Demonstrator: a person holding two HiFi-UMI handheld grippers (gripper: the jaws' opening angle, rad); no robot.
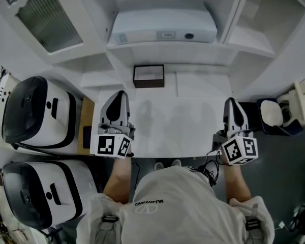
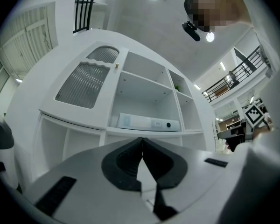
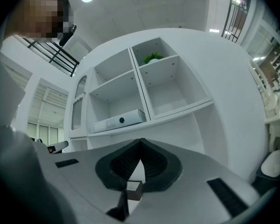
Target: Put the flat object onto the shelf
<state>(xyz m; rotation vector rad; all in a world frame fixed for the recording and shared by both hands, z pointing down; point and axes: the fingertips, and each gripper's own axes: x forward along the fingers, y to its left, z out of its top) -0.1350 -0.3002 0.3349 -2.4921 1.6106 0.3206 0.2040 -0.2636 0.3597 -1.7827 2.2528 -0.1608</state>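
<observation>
White shelves (image 1: 168, 47) stand behind a white table (image 1: 193, 126). The flat white box (image 1: 162, 27) is laid on a middle shelf. Lower down in front of that box, a small dark box (image 1: 148, 75) is seen on the table, close to the shelves. Nearer to the person, the left gripper (image 1: 120, 93) and the right gripper (image 1: 231, 101) are held over the table, one at each side of the flat box. Both sets of jaws are pressed tight together, and nothing is held in them. Two white and black machines (image 1: 38, 113) are seen far to the left of the box.
</observation>
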